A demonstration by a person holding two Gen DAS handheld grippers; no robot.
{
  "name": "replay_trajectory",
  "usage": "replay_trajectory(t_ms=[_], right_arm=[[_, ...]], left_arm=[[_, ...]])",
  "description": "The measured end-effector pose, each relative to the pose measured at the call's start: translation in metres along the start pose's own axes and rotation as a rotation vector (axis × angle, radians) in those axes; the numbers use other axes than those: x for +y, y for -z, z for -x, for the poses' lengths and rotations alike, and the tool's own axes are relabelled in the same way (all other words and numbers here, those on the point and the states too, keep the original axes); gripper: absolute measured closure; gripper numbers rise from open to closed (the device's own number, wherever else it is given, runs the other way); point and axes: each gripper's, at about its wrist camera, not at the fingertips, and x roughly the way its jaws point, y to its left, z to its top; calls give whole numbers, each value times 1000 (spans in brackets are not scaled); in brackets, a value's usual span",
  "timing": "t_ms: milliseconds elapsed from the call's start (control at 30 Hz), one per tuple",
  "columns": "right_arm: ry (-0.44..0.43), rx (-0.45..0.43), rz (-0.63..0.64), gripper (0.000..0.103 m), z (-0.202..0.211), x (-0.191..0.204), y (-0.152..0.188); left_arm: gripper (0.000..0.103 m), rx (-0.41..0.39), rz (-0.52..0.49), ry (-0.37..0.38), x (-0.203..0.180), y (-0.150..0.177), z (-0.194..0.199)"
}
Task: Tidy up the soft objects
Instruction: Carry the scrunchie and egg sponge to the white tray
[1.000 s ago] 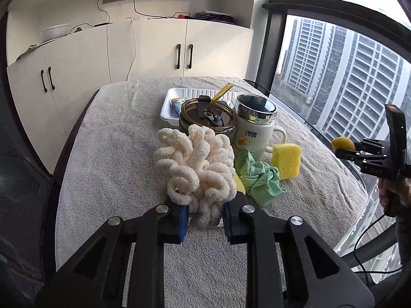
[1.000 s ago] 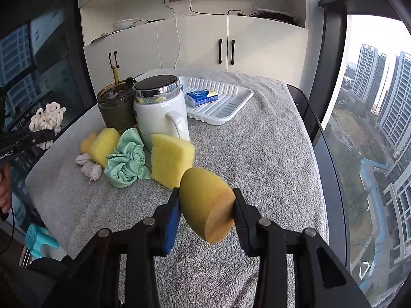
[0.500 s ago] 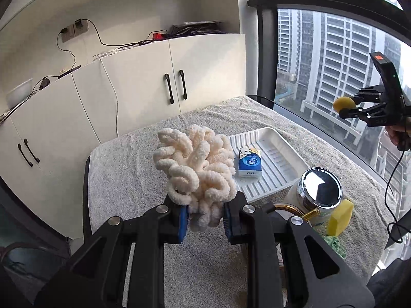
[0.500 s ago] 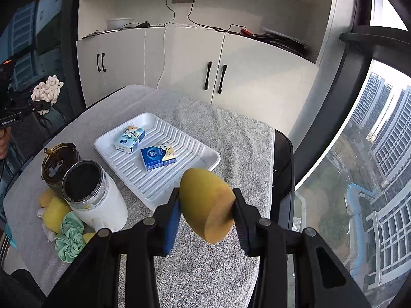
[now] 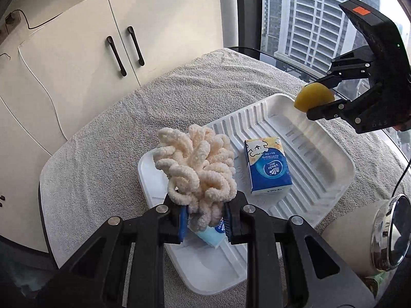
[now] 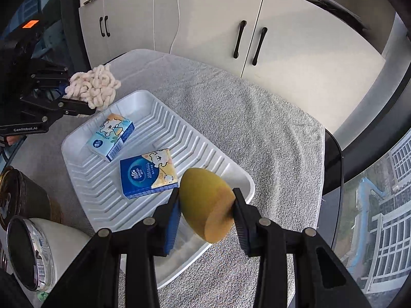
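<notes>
**Both grippers loaded above the white tray**

My left gripper (image 5: 205, 220) is clenched on a cream chenille scrunchie (image 5: 196, 169), its blue pads pinching the lower loops while the rest of the bundle stands up above the jaws. In the right wrist view the same scrunchie (image 6: 93, 86) hangs over the tray's far left corner, clear of the tray floor.

My right gripper (image 6: 205, 209) grasps a yellow egg-shaped sponge (image 6: 206, 206), flat cut face toward the camera, both pads pressed into its sides. In the left wrist view the sponge (image 5: 313, 97) sits above the tray's far right corner, not touching it.

The white ribbed tray (image 6: 159, 125) lies on a grey towel (image 6: 257, 128) covering the table. Two tissue packs lie flat inside it: a dark blue pack (image 6: 149, 173) near the middle and a light blue pack (image 6: 111, 137) nearer the left end, apart from each other. In the left wrist view the light blue pack (image 5: 212, 236) shows just beneath my left jaws.

A white mug with a steel lid (image 6: 33, 251) lies beside the tray's near edge, and a dark tumbler (image 6: 18, 195) stands next to it. White cabinets (image 6: 205, 25) stand behind the table.
</notes>
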Motion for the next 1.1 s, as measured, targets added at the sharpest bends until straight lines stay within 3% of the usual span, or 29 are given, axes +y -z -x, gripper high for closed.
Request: replay_trajectory(t_ms=[300, 933, 1100], right_arm=[[0, 42, 5, 62, -41, 3, -4], [8, 76, -2, 62, -69, 0, 0], [11, 71, 8, 59, -69, 0, -1]], left_arm=[[81, 75, -23, -9, -7, -10, -51], [81, 144, -37, 16, -16, -12, -81], [76, 151, -25, 22, -17, -12, -83]])
